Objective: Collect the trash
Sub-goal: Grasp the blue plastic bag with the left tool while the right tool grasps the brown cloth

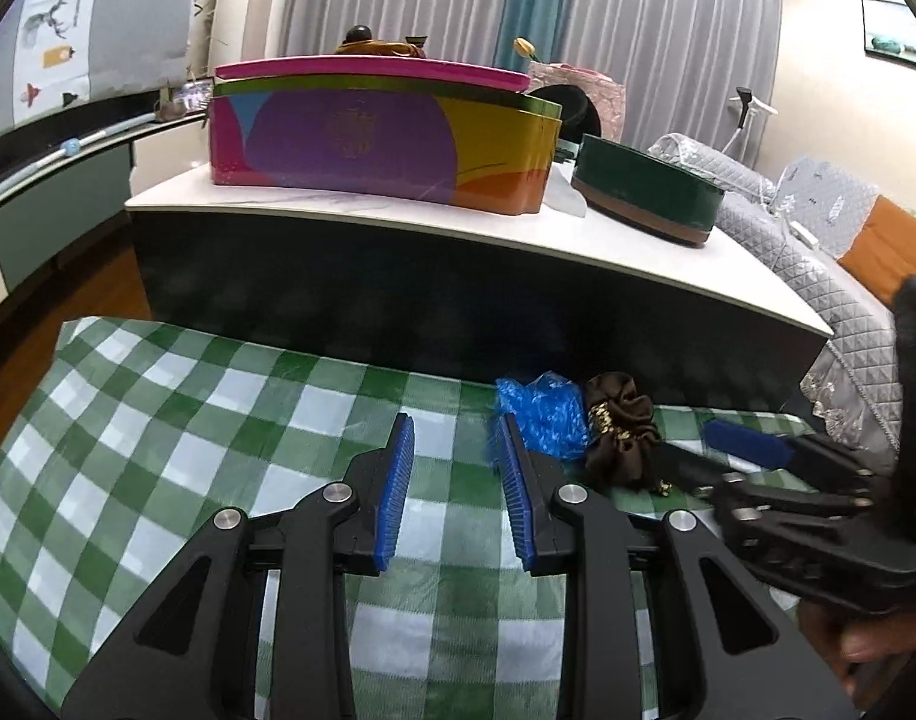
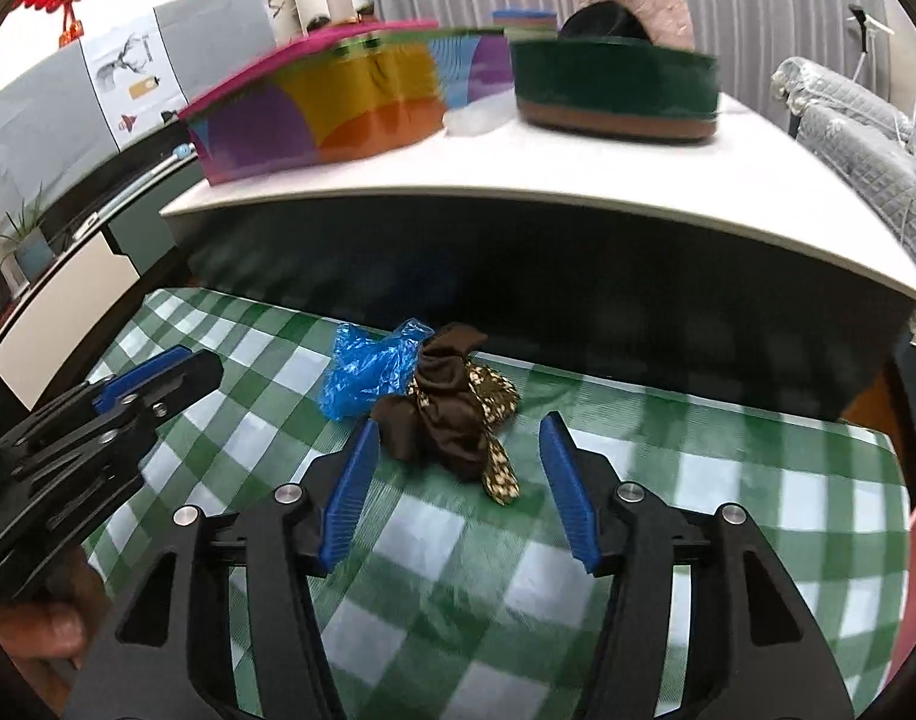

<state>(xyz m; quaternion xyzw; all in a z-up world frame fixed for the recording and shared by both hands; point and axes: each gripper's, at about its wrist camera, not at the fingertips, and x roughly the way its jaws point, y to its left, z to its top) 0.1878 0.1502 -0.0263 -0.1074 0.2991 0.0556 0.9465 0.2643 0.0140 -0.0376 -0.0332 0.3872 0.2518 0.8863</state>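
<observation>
right gripper over the green-checked cloth, jaws apart, nothing between the pads. brown crumpled fabric just ahead of the fingertips, slightly left of centre, near the left blue pad and apart from the right one; whether it touches the left pad cannot be told. gold-patterned strip trailing from its near side. blue crumpled plastic bag against the brown piece's far left side, touching it, beyond the left finger.

left gripper further left on the same cloth, jaws partly apart, empty, only cloth between them. same blue bag just beyond and outside its right fingertip, brown fabric to the right of that, between the two grippers.

behind the cloth, a dark-fronted white-topped table carrying a multicoloured box and a green round tin.
</observation>
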